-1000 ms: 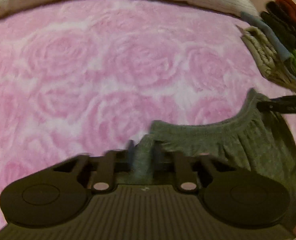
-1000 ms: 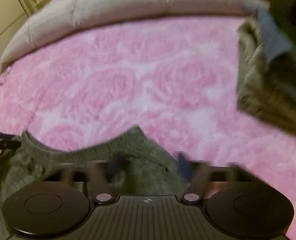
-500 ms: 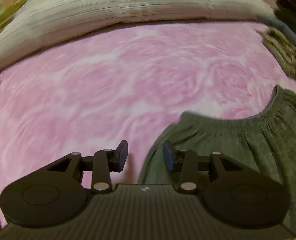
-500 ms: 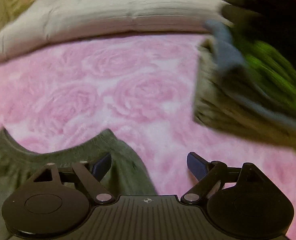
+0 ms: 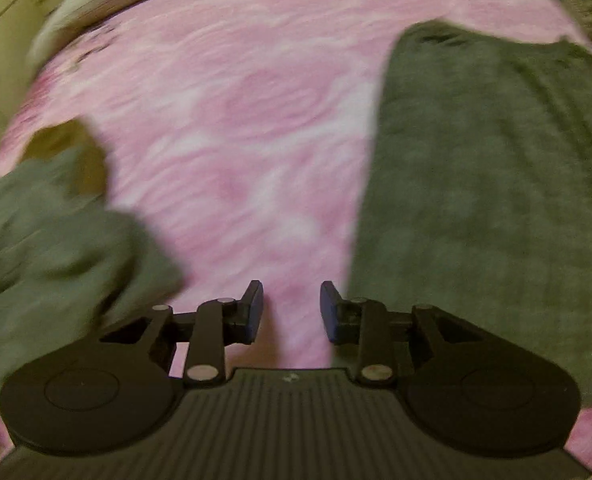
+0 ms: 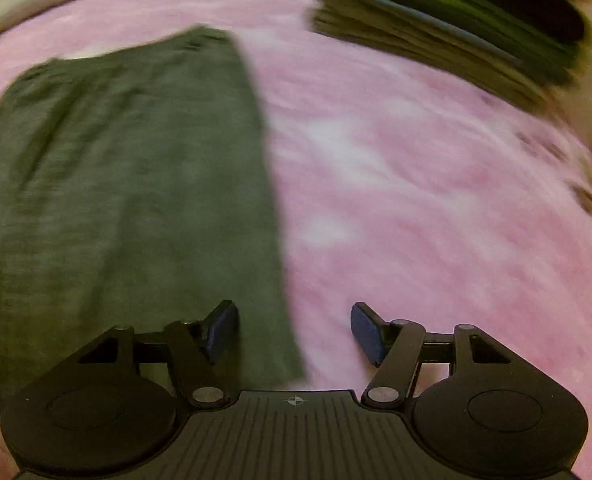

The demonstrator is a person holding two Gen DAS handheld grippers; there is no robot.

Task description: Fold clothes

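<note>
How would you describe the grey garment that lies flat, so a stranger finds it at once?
Start from the pink rose-patterned blanket. The grey garment lies spread flat on it, apart from the stack of folded clothes at the far right. It is one long plain grey panel, unlike the crumpled grey cloth nearby.

Bare blanket [image 5: 256, 128] between grey garments [image 5: 487, 184]

one pink rose-patterned blanket [image 5: 256, 128]. on the blanket, two grey-green garments: one flat piece [image 5: 487, 200] and one crumpled piece [image 5: 48, 240] left of it. one stack of folded clothes [image 6: 455, 32] at the blanket's far right edge. two grippers, both with jaws apart.
</note>
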